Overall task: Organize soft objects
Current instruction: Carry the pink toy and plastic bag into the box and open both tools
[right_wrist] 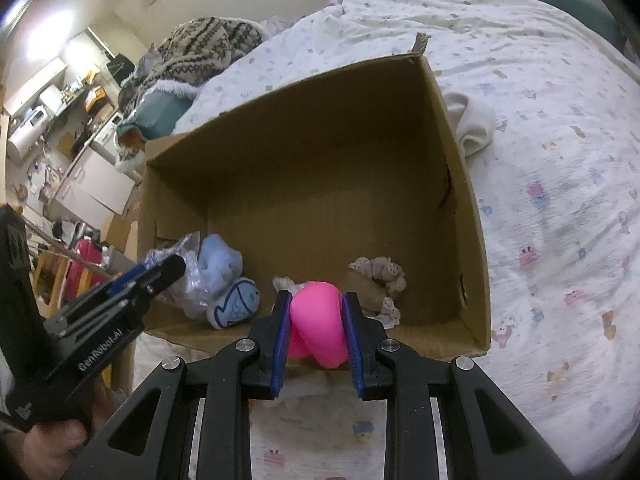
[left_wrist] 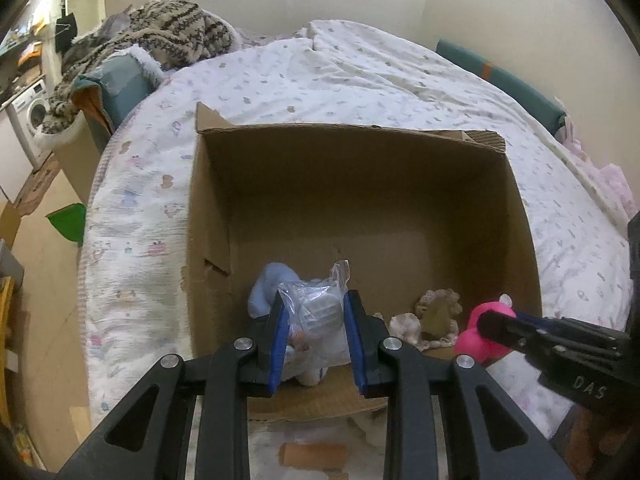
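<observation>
The left gripper point(left_wrist: 316, 320) clamps a clear plastic bag holding something white point(left_wrist: 316, 312), low inside the open brown cardboard box point(left_wrist: 360, 184) on the patterned white bed quilt point(left_wrist: 360, 80); the right gripper point(right_wrist: 314, 320) squeezes a bright pink soft toy point(right_wrist: 316, 316) over the box's near edge; a light blue plush point(right_wrist: 222, 260) and a beige frilled cloth point(right_wrist: 380, 276) lie on the box floor.

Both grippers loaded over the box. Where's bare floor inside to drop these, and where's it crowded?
Free: the cardboard box floor toward its far wall and far corners is bare. Crowded: the near edge, with the blue plush, the lacy fabric piece, the bagged item in the left gripper and the pink toy in the right gripper.
</observation>
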Motion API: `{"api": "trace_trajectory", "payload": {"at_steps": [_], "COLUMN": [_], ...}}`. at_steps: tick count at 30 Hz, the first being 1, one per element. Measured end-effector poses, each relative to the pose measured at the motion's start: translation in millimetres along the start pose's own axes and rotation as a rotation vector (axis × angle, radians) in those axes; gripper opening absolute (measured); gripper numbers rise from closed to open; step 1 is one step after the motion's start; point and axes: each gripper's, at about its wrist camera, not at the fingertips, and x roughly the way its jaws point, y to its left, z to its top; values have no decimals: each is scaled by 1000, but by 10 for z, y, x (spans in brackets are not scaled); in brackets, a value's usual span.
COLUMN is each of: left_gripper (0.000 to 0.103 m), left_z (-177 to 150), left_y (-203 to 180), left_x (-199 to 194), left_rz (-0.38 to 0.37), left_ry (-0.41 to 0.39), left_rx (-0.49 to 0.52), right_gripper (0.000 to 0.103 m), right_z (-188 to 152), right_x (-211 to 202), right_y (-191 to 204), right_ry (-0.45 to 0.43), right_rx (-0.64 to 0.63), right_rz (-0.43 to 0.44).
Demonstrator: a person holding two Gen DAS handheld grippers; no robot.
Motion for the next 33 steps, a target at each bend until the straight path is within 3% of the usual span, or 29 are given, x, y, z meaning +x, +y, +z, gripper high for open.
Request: {"api": "trace_trajectory", "payload": {"at_steps": [22,26,29,31,32,33], "left_gripper": [28,35,52,65,67,68], "left_z": [-82,-79,-79,-74,-69,-68], "left_y": [-170,-181,-198,-201,-204,-203], "left_x": [117,99,60,30,21,13], "left_rz": [-9,-8,0,2,2,1], "left_ry": [30,27,11,-2,-4,-5], "left_rx": [44,47,50,46,43,39], "right_gripper": [27,28,29,37,57,67], "right_z": [5,11,16,24,29,33], "right_x": [61,64,67,55,41,22], "right_y": [-87,-91,-84,-99,-114,-128], "right_ry": [20,17,13,5,-4,-17], "right_rx": [43,48,55,64,72,81], "right_rz": [4,-4,-11,-13,-17,-16]}}
